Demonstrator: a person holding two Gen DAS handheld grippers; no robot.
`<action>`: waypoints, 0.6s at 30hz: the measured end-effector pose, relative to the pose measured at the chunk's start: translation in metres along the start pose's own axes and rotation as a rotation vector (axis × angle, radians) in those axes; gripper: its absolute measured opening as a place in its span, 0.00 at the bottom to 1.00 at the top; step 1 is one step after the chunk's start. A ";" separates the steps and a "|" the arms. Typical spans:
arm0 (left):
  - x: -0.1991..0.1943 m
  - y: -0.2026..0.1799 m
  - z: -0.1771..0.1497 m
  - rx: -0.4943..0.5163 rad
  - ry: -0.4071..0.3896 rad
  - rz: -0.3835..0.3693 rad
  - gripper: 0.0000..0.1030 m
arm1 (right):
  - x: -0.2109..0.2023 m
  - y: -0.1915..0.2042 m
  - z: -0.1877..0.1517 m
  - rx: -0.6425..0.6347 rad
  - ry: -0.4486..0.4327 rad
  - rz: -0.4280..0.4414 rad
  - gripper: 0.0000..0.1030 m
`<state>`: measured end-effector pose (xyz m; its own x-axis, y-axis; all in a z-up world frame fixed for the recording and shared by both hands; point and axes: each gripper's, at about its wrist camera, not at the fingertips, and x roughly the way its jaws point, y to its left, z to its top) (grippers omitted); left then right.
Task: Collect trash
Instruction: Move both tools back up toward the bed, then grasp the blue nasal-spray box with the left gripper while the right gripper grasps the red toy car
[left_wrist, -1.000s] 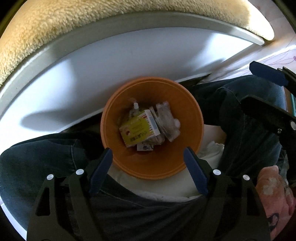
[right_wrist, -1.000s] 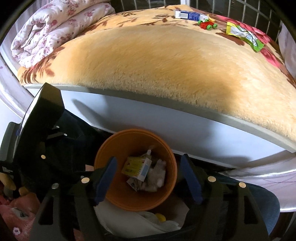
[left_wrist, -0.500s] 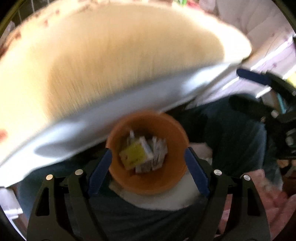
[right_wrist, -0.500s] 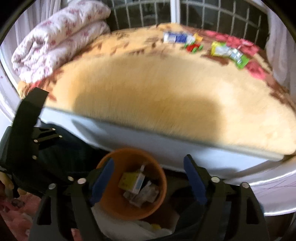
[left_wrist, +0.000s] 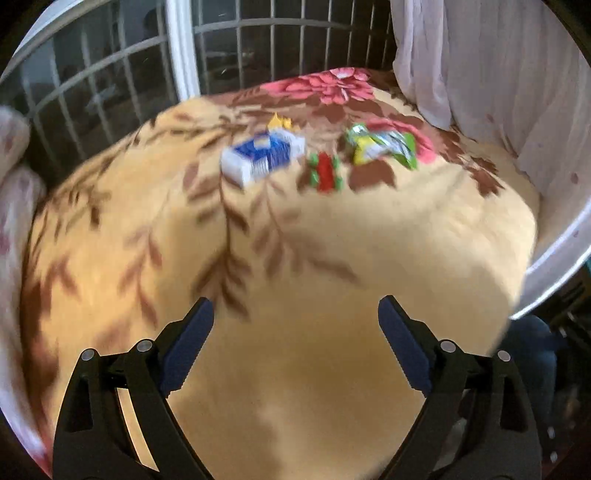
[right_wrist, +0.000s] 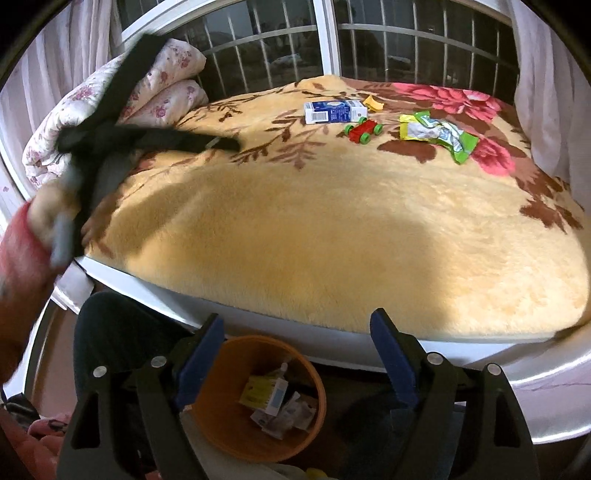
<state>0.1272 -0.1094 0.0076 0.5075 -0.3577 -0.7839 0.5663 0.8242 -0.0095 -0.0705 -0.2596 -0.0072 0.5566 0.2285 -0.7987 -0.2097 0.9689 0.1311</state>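
The bed (right_wrist: 332, 236), covered by a yellow plush blanket with brown leaf and pink flower print, serves as the landmark. It fills both views, with a barred window (right_wrist: 406, 48) behind its far edge and a folded floral quilt (right_wrist: 110, 107) at its far left corner.

An orange bin (right_wrist: 236, 421) stands on the floor against the bed's near side, just below the bed frame. It already holds a yellow carton and several crumpled wrappers.

Trash yet to be gathered lies toward the bed's far side. A crumpled yellow-green wrapper (right_wrist: 437, 134) sits to the right. A blue and white box (right_wrist: 334, 111) lies to the left of it. A small yellow scrap (right_wrist: 373, 103) rests just beside the box, on its far side. A red toy car (right_wrist: 364, 129) with green wheels sits between box and wrapper; it is judged not to be trash.

The left gripper (left_wrist: 295, 325) is over the bed's near half, jaws opening, nothing between them. In the right wrist view it appears blurred over the bed's left side. The right gripper (right_wrist: 297, 339) hangs over the bin at the bed's near edge, jaws spread and empty.

Assessment: the step in hand is a reach from the bin toward the next item. The next move calls for carrying the left gripper across to the far side of the bed, choosing the box or the wrapper, and avoiding the toy.
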 end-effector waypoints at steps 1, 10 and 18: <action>0.010 0.006 0.015 0.011 0.001 -0.013 0.86 | 0.001 0.000 0.003 0.000 -0.002 0.005 0.77; 0.110 0.051 0.096 0.106 0.065 -0.035 0.86 | 0.018 -0.013 0.037 0.019 0.008 0.036 0.78; 0.159 0.066 0.128 0.196 0.096 -0.097 0.86 | 0.032 -0.031 0.058 0.046 0.019 0.033 0.78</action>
<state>0.3282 -0.1679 -0.0384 0.3856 -0.3804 -0.8406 0.7294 0.6836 0.0253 0.0006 -0.2768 -0.0026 0.5344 0.2591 -0.8045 -0.1901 0.9643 0.1843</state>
